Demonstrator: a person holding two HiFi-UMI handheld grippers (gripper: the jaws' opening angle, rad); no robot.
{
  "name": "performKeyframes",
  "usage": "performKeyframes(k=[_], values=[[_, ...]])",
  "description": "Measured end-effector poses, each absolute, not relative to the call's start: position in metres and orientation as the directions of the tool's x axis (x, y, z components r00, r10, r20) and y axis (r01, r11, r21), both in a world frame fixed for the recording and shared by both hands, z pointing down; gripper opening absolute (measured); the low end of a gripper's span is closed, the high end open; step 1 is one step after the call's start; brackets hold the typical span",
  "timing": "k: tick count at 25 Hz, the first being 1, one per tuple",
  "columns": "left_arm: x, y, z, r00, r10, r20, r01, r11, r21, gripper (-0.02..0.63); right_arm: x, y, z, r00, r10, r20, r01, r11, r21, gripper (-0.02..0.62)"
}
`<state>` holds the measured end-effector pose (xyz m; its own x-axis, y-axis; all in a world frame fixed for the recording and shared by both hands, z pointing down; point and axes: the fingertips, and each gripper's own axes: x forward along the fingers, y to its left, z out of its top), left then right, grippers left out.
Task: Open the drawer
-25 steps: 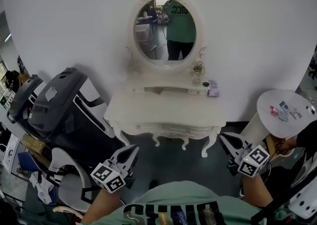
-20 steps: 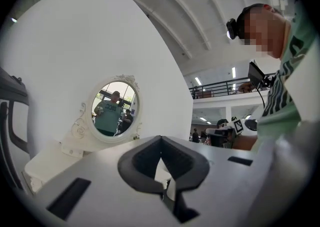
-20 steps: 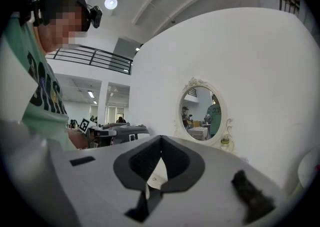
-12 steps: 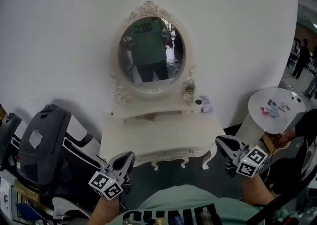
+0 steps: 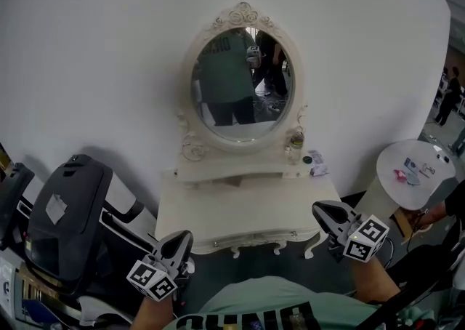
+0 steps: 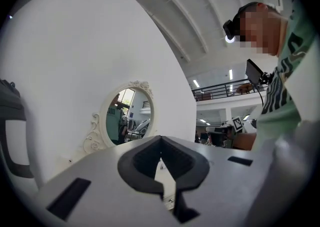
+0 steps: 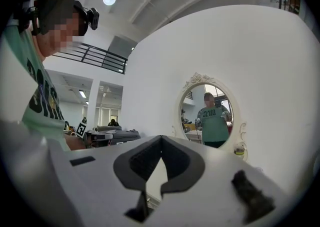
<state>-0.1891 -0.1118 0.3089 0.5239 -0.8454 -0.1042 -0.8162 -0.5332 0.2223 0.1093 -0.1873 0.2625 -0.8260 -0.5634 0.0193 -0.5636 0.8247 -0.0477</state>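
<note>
A white dressing table with an oval mirror stands against the white wall. Its drawer front runs under the tabletop's near edge, looks closed, and carries two small knobs. My left gripper is shut and empty, just off the table's front left corner. My right gripper is also shut and empty, by the front right corner. Neither touches the drawer. In the left gripper view the left gripper points at the mirror; in the right gripper view the right gripper does likewise.
A black chair-like object stands left of the table. At the right is a round white side table with small items. A small jar and a box sit on the dressing table's right shelf end.
The dressing table has drawn nearer and larger in the head view. Both grippers have moved forward to the table's front corners, still shut.
</note>
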Motion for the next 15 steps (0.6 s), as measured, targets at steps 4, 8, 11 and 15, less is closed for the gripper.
performKeyframes(k=[4, 8, 11, 15], values=[[-0.197, -0.118, 0.314, 0.473, -0.878, -0.075, -0.847, -0.476, 0.235, 0.009, 0.093, -0.212, 0.270, -0.861, -0.507, 0.025, -0.508, 0.859, -0.068, 0.011], [-0.181, -0.139, 0.318, 0.447, -0.893, -0.057, -0.865, -0.448, 0.228, 0.009, 0.102, -0.244, 0.281, -0.880, -0.475, 0.026, -0.475, 0.875, -0.092, 0.011], [-0.164, -0.161, 0.315, 0.392, -0.919, -0.048, -0.897, -0.393, 0.202, 0.009, 0.114, -0.285, 0.284, -0.907, -0.421, 0.010, -0.420, 0.902, -0.100, 0.011], [-0.145, -0.188, 0.309, 0.264, -0.963, -0.054, -0.940, -0.269, 0.210, 0.009, 0.119, -0.343, 0.284, -0.953, -0.303, 0.008, -0.303, 0.951, -0.064, 0.011]])
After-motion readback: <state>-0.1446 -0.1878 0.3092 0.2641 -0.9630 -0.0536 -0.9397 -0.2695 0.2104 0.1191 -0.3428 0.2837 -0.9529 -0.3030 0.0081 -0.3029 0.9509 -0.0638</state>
